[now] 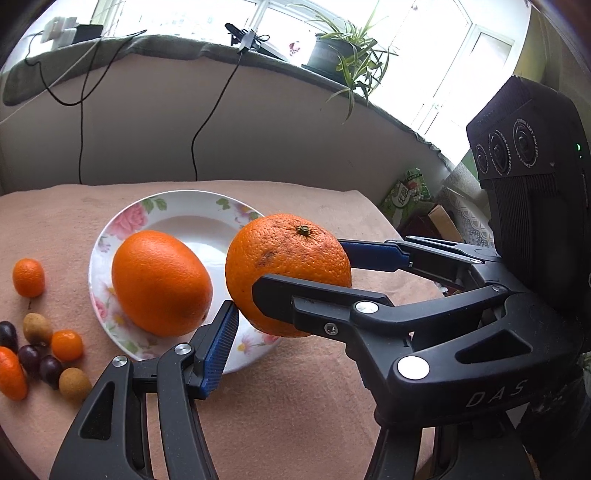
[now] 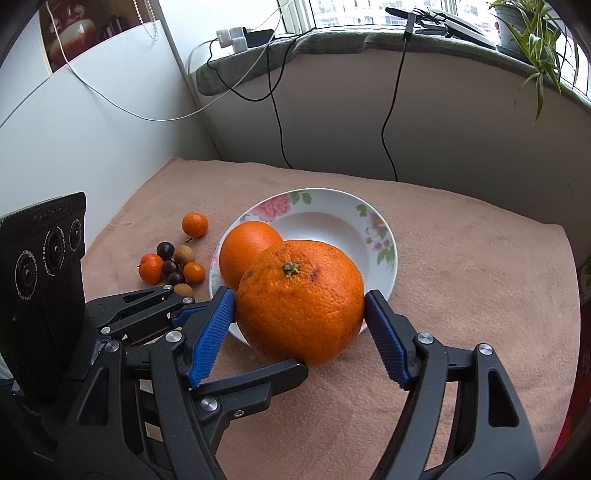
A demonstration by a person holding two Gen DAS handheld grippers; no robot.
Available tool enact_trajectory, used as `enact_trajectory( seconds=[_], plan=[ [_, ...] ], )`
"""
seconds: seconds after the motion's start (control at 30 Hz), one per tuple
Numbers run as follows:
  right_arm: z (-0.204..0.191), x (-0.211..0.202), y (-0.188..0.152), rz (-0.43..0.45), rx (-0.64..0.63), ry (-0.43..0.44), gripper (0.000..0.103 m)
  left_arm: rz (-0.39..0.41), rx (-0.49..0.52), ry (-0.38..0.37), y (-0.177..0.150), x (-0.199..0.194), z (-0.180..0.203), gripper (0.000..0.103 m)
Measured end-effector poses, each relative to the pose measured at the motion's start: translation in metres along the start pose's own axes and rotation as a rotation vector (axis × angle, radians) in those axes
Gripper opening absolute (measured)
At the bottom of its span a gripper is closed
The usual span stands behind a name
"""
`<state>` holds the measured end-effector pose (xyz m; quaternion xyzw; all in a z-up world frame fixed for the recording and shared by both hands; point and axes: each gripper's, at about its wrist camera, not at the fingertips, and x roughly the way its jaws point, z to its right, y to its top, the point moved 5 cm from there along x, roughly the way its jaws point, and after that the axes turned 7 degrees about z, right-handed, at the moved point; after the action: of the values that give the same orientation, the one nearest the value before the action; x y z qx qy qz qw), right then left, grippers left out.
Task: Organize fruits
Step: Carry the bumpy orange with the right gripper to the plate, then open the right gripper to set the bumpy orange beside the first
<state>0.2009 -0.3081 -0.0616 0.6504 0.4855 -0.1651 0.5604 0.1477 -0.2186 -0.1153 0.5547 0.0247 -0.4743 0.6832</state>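
Right gripper (image 2: 300, 295): both blue ribbed pads are clamped on the sides of one large orange (image 2: 300, 302), stem end up. The fruit is held over the near rim of the plate (image 2: 384, 236).

Left gripper (image 2: 242, 341): jaws apart, with nothing clamped between them. One finger runs under the held orange. Whether it touches the fruit cannot be determined.

Surface: a pinkish-tan cloth (image 2: 461, 288) covers the whole work area.

Container: one white deep plate with a floral rim rests on the cloth. It holds one second large orange (image 2: 245, 245), lying against the left side of the plate. The rest of the plate is bare.

Loose fruit on the cloth, left of the plate:
- 3 kumquats (image 2: 195, 224), one set slightly apart on the far side of the cluster
- 3 dark grapes (image 2: 165, 250)
- 2 longans (image 2: 184, 254)

Room: a white wall and a windowsill with a grey-green cover (image 2: 332, 40) stand behind the cloth. The sill carries one potted spider plant (image 2: 532, 33) and white plugs (image 2: 232, 37). Black cables (image 2: 277, 122) hang from the sill to the cloth's far edge.
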Motion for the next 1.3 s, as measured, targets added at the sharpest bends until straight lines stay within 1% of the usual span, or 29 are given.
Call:
enact_trajectory(
  seconds=[0.27, 0.4, 0.53, 0.57, 0.6, 0.67, 0.77, 0.97, 1.0, 1.1, 1.2, 1.3],
  plan=[
    [0.018, 0.013, -0.003, -0.029, 0.054, 0.03, 0.075, -0.028, 0.001, 0.028, -0.003, 0.013, -0.002, 0.058],
    [0.023, 0.017, -0.002, -0.03, 0.065, 0.029, 0.075, -0.024, -0.01, 0.025, 0.0, 0.013, -0.004, 0.058],
    [0.026, 0.022, 0.002, -0.029, 0.069, 0.016, 0.075, -0.002, 0.012, 0.034, 0.005, 0.012, -0.003, 0.058],
    [0.027, 0.021, 0.004, -0.014, 0.068, 0.006, 0.075, 0.006, 0.023, 0.042, 0.007, 0.011, -0.003, 0.058],
    [0.027, 0.019, 0.007, 0.003, 0.068, -0.004, 0.075, 0.011, 0.028, 0.061, 0.009, 0.011, -0.004, 0.056],
    [0.029, 0.013, 0.014, 0.028, 0.084, -0.003, 0.075, 0.009, 0.006, 0.037, 0.011, 0.009, -0.007, 0.056],
    [0.035, 0.006, 0.021, 0.058, 0.104, -0.025, 0.075, 0.02, -0.003, 0.036, 0.012, 0.004, -0.008, 0.056],
    [0.042, 0.0, 0.021, 0.075, 0.129, -0.049, 0.075, 0.035, 0.0, 0.048, 0.012, -0.005, -0.01, 0.056],
    [0.043, -0.001, 0.02, 0.077, 0.133, -0.05, 0.076, 0.038, 0.004, 0.054, 0.012, -0.007, -0.011, 0.058],
    [0.043, -0.006, 0.018, 0.083, 0.135, -0.058, 0.076, 0.047, 0.013, 0.058, 0.012, -0.013, -0.012, 0.058],
    [0.043, -0.014, 0.017, 0.108, 0.139, -0.069, 0.085, 0.056, 0.022, 0.07, 0.011, -0.02, -0.014, 0.058],
    [0.043, -0.021, 0.016, 0.126, 0.15, -0.072, 0.086, 0.068, 0.027, 0.077, 0.009, -0.03, -0.016, 0.059]
  ],
)
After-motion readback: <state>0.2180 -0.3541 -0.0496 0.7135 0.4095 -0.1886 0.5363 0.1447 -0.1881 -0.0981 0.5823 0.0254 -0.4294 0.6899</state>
